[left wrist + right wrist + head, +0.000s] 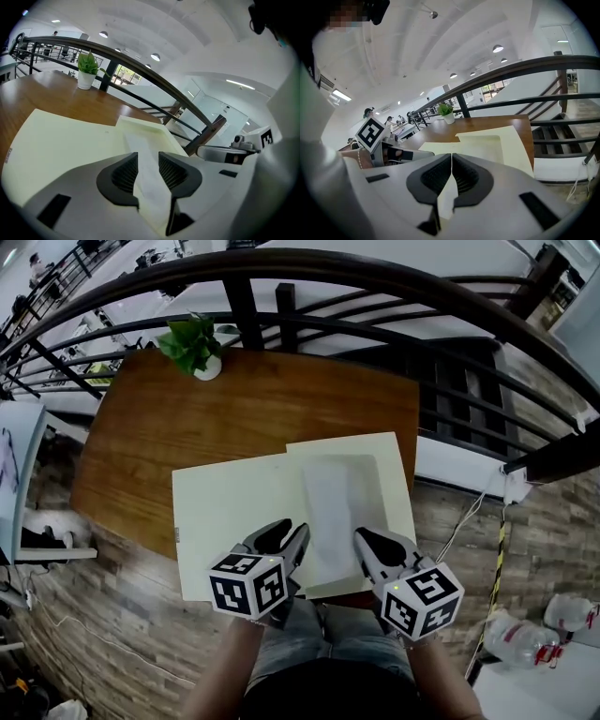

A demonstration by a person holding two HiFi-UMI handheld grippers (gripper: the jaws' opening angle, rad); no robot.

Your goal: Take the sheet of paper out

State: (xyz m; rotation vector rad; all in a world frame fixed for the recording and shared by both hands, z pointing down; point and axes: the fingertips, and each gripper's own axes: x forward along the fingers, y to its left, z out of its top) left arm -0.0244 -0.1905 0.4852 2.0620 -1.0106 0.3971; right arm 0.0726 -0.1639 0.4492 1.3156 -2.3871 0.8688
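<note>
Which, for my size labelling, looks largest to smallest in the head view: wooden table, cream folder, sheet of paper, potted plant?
1. wooden table
2. cream folder
3. sheet of paper
4. potted plant
The plant stands farthest away, so the last two are unsure.

paper near corners hidden, bottle cropped

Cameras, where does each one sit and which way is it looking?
Head view: on the person's head, looking steeply down at the table, folder and sheet of paper; forearms, lap, left gripper and right gripper show.
Left gripper view: rides the left gripper, looks along its open jaws, sheet between them, toward the railing; right gripper at right.
Right gripper view: rides the right gripper, looks along jaws shut on the sheet; left gripper at left.
Shared: both gripper views see the potted plant.
</note>
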